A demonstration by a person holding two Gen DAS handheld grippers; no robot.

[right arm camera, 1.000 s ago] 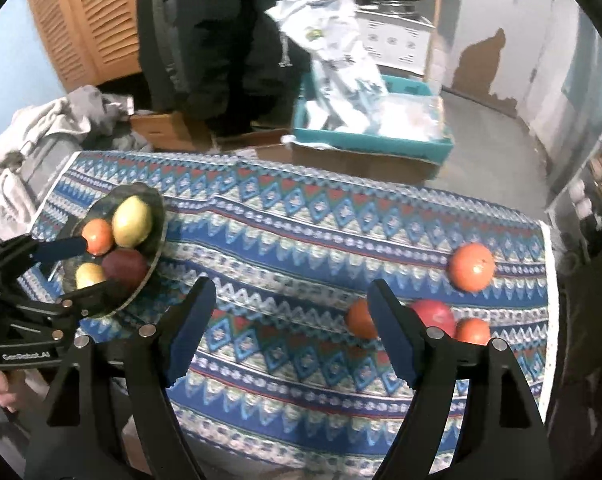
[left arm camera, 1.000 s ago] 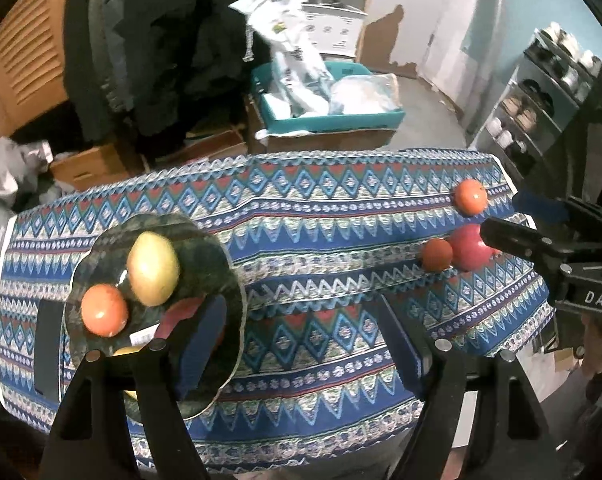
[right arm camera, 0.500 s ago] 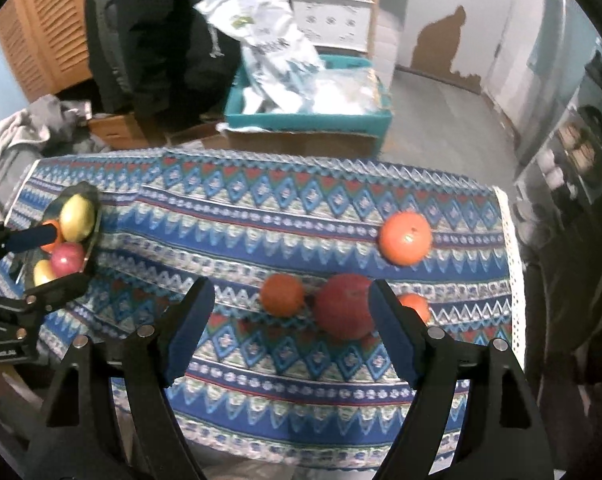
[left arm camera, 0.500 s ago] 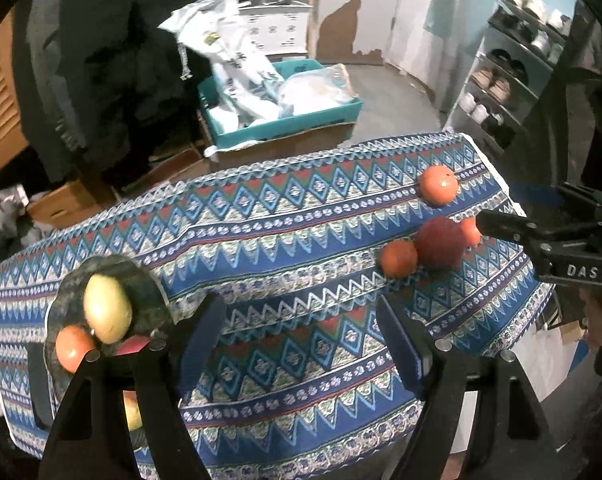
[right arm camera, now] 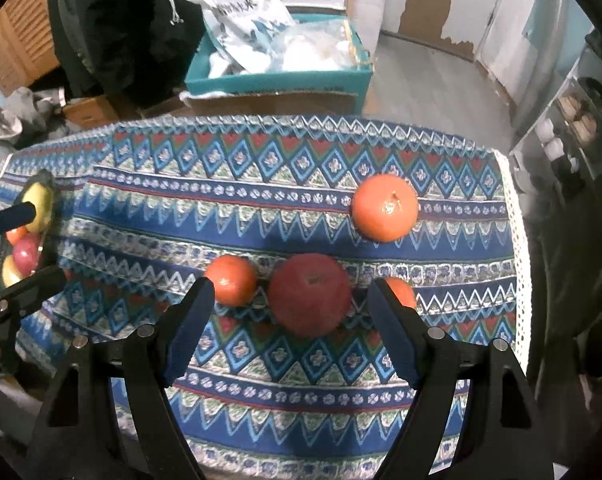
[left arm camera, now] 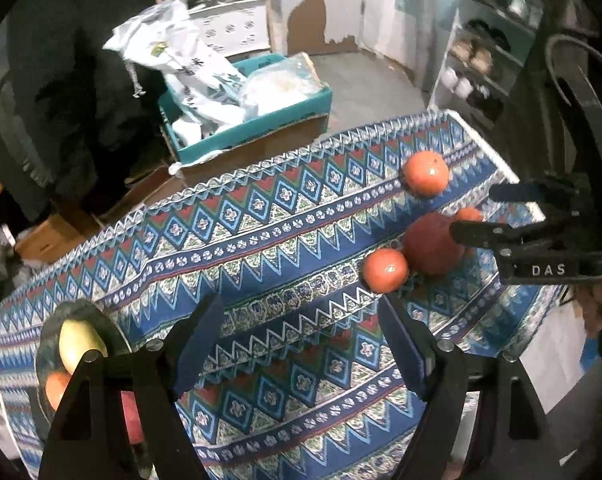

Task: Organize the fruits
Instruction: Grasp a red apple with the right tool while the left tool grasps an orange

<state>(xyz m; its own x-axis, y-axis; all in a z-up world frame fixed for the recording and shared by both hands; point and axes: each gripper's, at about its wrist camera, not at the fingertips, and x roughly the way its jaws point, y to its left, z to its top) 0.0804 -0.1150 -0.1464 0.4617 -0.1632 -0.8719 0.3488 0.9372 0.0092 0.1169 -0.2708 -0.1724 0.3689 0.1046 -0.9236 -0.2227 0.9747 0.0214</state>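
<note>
On the patterned tablecloth (right arm camera: 261,184) lie a red apple (right arm camera: 309,294), a small orange (right arm camera: 232,285) to its left, a large orange (right arm camera: 385,206) behind it and another small orange (right arm camera: 401,292) partly hidden by my right finger. My right gripper (right arm camera: 291,332) is open, with the apple just ahead between its fingers, not touching. It also shows in the left wrist view (left arm camera: 497,216) beside the apple (left arm camera: 431,244). My left gripper (left arm camera: 301,344) is open and empty over the cloth. A dark plate (left arm camera: 109,332) at the left holds a yellow fruit (left arm camera: 79,344), an orange and a red fruit.
The table's right edge with white trim (right arm camera: 519,240) is close to the fruit. Beyond the far edge stand a teal box (right arm camera: 277,76) with bags and cardboard boxes on the floor. A shelf rack (left arm camera: 485,64) stands at the right. Dark clothing hangs at the back left.
Both grippers have moved right and closer to the loose fruit. The apple now lies just ahead between my right fingers. The plate has slid to the left edge of both views.
</note>
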